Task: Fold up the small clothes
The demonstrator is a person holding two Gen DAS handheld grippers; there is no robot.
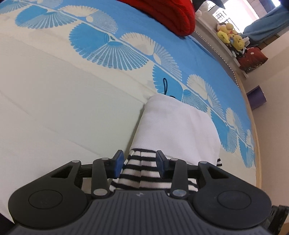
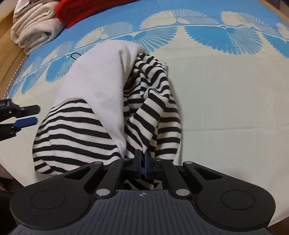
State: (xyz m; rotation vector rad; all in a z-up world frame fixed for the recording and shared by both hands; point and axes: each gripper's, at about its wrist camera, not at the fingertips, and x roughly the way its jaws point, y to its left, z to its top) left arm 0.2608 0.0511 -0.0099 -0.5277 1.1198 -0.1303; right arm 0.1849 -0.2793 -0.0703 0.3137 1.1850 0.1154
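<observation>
Two claws: both grip one garment [image 2: 101, 101], white body with black-and-white striped parts, lifted off the bed [image 2: 225, 101].
Left claw [image 1: 140, 160]: partly spread, its blue pads [image 1: 118, 159] pressing a bunched striped hem from either side; the white cloth runs away from it toward 12 o'clock.
Right claw [image 2: 142, 159]: pressed together, pinching a thin striped edge at its tips; the garment rises from it toward 11 o'clock.
Left claw in right view [image 2: 27, 115]: at 9 o'clock of the garment, at its striped edge.
Bed cover: cream with blue fan pattern.
Red cloth [image 1: 173, 16]: at 12 o'clock, well apart.
Folded cream towels [image 2: 34, 27]: at 10 o'clock, beside the red cloth.
</observation>
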